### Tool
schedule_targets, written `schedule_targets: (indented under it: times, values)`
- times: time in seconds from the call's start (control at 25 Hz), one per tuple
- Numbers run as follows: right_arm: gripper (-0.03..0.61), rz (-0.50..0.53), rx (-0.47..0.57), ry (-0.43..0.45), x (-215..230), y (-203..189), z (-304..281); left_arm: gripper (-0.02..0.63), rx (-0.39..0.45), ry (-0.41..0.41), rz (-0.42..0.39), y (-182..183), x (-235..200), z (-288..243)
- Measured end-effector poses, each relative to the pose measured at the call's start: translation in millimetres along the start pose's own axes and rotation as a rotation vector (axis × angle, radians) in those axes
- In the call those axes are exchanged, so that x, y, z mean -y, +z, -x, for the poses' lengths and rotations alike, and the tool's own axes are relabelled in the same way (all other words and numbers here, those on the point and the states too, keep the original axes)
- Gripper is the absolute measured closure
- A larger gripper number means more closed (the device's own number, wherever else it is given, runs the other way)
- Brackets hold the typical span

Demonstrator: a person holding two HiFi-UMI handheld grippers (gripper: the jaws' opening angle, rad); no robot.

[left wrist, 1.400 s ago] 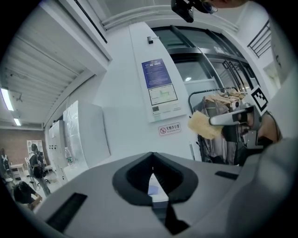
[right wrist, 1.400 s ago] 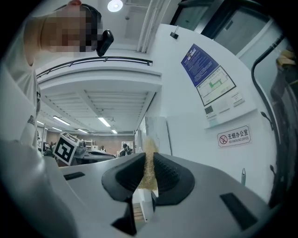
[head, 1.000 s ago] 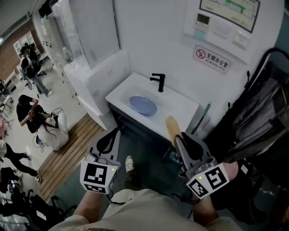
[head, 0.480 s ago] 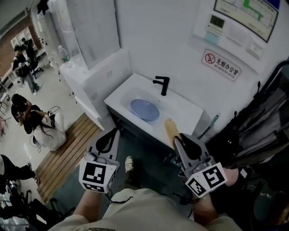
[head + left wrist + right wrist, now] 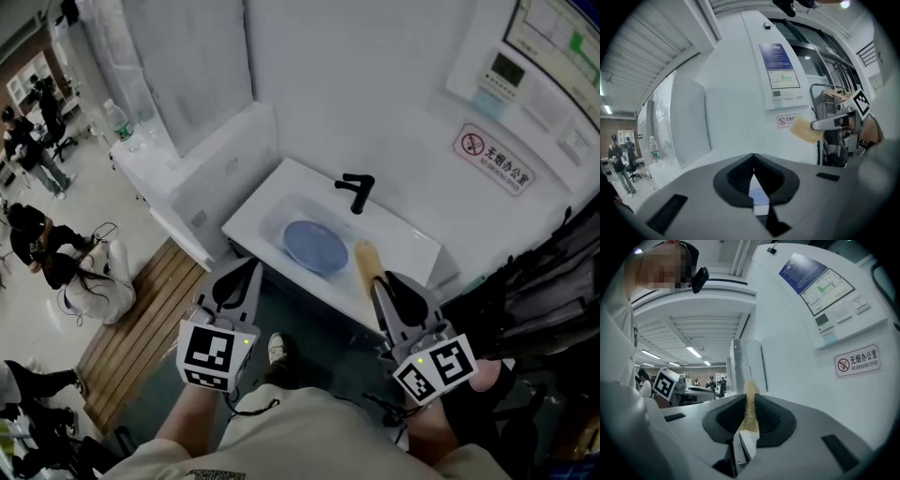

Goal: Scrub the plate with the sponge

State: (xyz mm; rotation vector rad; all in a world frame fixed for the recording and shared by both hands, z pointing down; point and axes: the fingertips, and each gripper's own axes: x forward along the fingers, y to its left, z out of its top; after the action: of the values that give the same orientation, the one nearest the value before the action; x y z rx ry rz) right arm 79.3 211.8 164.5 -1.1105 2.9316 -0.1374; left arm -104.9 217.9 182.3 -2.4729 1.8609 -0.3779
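A blue plate [image 5: 316,247] lies in the white sink [image 5: 272,197] below the black faucet [image 5: 356,191] in the head view. My right gripper [image 5: 387,286] is shut on a tan sponge [image 5: 366,262], which sticks out past the jaws over the sink's near right edge. The right gripper view shows that sponge [image 5: 750,411] squeezed edge-on between the pads. My left gripper [image 5: 237,279] hangs shut and empty in front of the sink, short of the plate. In the left gripper view its jaws [image 5: 753,176] meet with nothing between them, and the sponge [image 5: 804,130] shows at the right.
A white partition [image 5: 220,155] stands left of the sink, and a water bottle [image 5: 114,120] rests on the counter beyond it. Black gear [image 5: 553,272] crowds the right side. People sit and stand at far left [image 5: 47,253]. A no-smoking sign [image 5: 495,157] hangs on the wall.
The sink and plate have come nearer to both grippers in the head view. The sponge now reaches the sink's edge. Both grippers stay shut as before.
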Motion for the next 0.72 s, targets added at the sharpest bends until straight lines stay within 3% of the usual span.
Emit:
schedule_targets:
  times: [0.32, 0.72]
  values:
    - [0.517, -0.002, -0.035, -0.034, 16.8, 5.6, -109.4, 0.607, 0.022, -0.093, 0.005, 8.0, -77.2, -64.2]
    - [0.517, -0.005, -0.069, -0.029, 35.0, -2.7, -177.2, 0.607, -0.02, -0.106, 0.014, -7.3, -122.2, -112.6]
